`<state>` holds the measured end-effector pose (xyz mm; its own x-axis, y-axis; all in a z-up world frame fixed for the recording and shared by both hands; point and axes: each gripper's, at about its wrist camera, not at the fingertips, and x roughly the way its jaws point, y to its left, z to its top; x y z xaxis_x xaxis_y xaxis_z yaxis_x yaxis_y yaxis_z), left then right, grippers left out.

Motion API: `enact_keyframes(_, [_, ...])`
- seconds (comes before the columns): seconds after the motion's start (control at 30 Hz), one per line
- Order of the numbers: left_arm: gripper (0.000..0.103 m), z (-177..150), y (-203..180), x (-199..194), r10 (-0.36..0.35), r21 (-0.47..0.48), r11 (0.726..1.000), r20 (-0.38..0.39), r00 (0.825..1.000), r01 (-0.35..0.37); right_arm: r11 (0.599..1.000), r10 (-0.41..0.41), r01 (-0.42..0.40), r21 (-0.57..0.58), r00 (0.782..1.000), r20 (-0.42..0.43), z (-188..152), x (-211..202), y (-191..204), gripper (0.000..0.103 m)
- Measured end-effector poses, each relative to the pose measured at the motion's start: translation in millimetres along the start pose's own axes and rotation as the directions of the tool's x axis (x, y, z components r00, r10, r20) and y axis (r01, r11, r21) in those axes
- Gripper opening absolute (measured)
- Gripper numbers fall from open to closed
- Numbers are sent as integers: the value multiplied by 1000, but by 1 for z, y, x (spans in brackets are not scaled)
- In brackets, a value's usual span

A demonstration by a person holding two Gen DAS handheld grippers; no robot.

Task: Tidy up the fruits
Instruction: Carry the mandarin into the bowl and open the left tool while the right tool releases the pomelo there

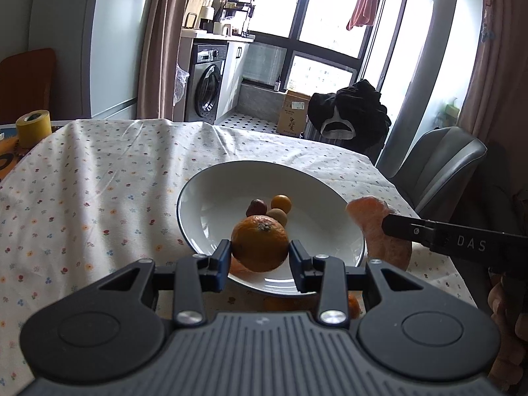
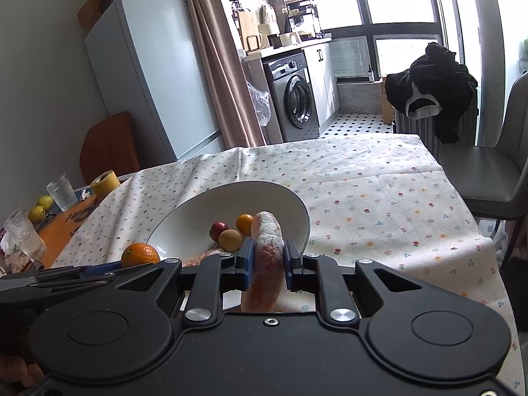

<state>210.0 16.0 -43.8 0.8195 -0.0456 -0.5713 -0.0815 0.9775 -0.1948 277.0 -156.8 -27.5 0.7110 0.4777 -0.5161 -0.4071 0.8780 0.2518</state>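
Over the near rim of the white bowl, the orange sits pinched between the two fingers of the left gripper, held above the bowl's 6 o'clock edge. Inside the bowl, toward 12 o'clock of the orange, lie three small fruits touching or nearly so: a dark red one, a tan one and a small yellow-orange one. At 3 o'clock of the bowl, the right gripper clamps a peeled pink grapefruit segment upright, just beside the rim. The bowl rests on a flowered tablecloth. Far off at 10 o'clock stands a roll of yellow tape.
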Motion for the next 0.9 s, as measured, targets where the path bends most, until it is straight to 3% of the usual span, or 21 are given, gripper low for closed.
enact_keyframes(0.47, [41,16,14,4,15,-15,1000,-10,1000,-16,999,18,-19,30,1000,11,14,21,1,17])
enact_keyframes(0.63, [51,19,29,-9,51,-40,998,11,999,-51,999,20,-21,36,1000,18,16,26,4,19])
enact_keyframes(0.8, [56,14,43,-12,82,-67,994,-3,997,-82,999,-1,0,51,1000,26,13,23,5,60])
enact_keyframes(0.9, [65,12,46,-13,96,-69,993,-5,995,-96,999,4,-6,46,999,31,13,17,5,64])
